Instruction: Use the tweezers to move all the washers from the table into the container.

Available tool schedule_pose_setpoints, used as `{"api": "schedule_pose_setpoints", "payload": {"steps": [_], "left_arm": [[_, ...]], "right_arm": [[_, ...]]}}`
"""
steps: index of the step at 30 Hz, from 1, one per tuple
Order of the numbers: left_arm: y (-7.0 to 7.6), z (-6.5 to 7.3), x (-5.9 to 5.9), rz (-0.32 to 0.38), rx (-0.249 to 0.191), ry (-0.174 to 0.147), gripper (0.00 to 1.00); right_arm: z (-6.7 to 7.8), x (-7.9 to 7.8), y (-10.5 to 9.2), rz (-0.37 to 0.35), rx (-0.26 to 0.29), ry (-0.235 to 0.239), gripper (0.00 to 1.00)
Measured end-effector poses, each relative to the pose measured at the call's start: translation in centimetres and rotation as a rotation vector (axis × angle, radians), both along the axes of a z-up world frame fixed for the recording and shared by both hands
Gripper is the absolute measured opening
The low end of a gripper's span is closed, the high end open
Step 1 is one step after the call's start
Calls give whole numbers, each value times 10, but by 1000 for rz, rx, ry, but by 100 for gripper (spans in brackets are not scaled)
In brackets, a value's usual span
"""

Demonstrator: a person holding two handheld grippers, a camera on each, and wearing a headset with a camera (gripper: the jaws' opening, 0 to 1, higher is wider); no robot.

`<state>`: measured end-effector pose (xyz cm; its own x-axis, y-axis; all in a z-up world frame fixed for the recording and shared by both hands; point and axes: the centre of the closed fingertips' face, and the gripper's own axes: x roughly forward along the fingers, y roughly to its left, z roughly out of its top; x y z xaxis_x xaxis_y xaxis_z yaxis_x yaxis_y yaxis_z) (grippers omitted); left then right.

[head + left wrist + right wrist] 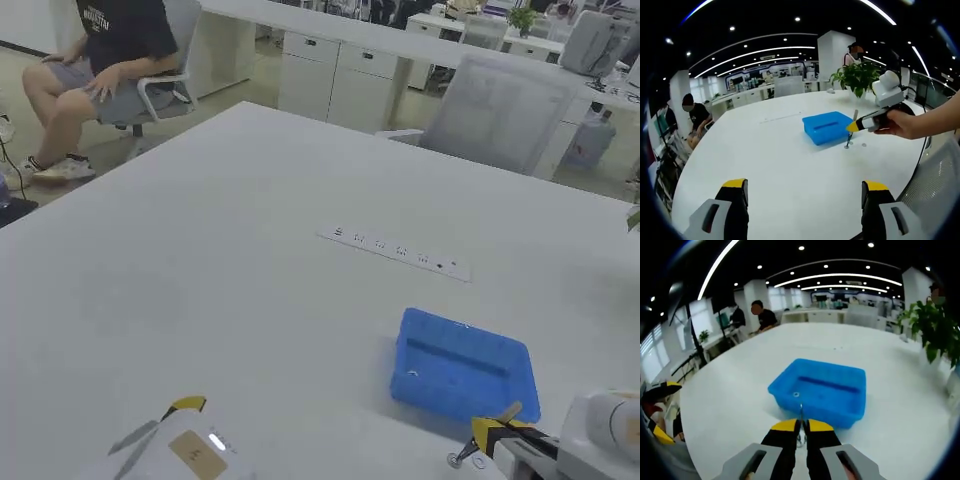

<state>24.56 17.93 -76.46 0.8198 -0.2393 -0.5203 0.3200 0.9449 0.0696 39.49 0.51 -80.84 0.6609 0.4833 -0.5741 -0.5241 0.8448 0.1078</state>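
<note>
Grips the tweezers [800, 412] with the right gripper [803, 426], yellow-tipped jaws pressed together on them, thin points sticking out forward. Holds this gripper low over the near right part of the white table [220, 300], just in front of the blue container [465, 365], with the tweezers slanting down toward the tabletop. In the left gripper view, a hand [905, 124] around the handle of this gripper.

At the tip of the tweezers, a small ring-shaped washer [796, 394], seen in the right gripper view against the near wall of the container. Impossible to tell if pinched by the points or only lying under them. In the left gripper view, just beside the tip on the table, a second washer [863, 145], outside the container.

Container upright, close behind the tweezers. Inside, a plain blue floor with a darker groove along the far side. Also one small pale mark near its left wall in the head view, too small to identify.

Holds the left gripper [805, 186] over the near left part of the table, well apart from the container, jaws spread wide over bare tabletop.

Behind the container, a white power strip [395, 250] flat on the table. Further off: a green plant [857, 77] beyond the table, a grey chair [500, 110], and a person [110, 60] seated at the side.
</note>
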Motion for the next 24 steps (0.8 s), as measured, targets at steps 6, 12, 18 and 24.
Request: {"api": "schedule_pose_setpoints", "payload": {"steps": [6,12,18,24], "left_arm": [[0,0,0,1,1,0,96],[0,1,0,0,-2,-6,96],[0,3,0,-1,-14,-14,96],[-1,4,0,-2,-16,-17,96]], "right_arm": [[1,-10,5,83,-94,-60,2],[1,-6,2,75,-122,-28,1],[11,-11,7,122,-177,-62,1],[37,-10,13,133,-138,-88,1]]}}
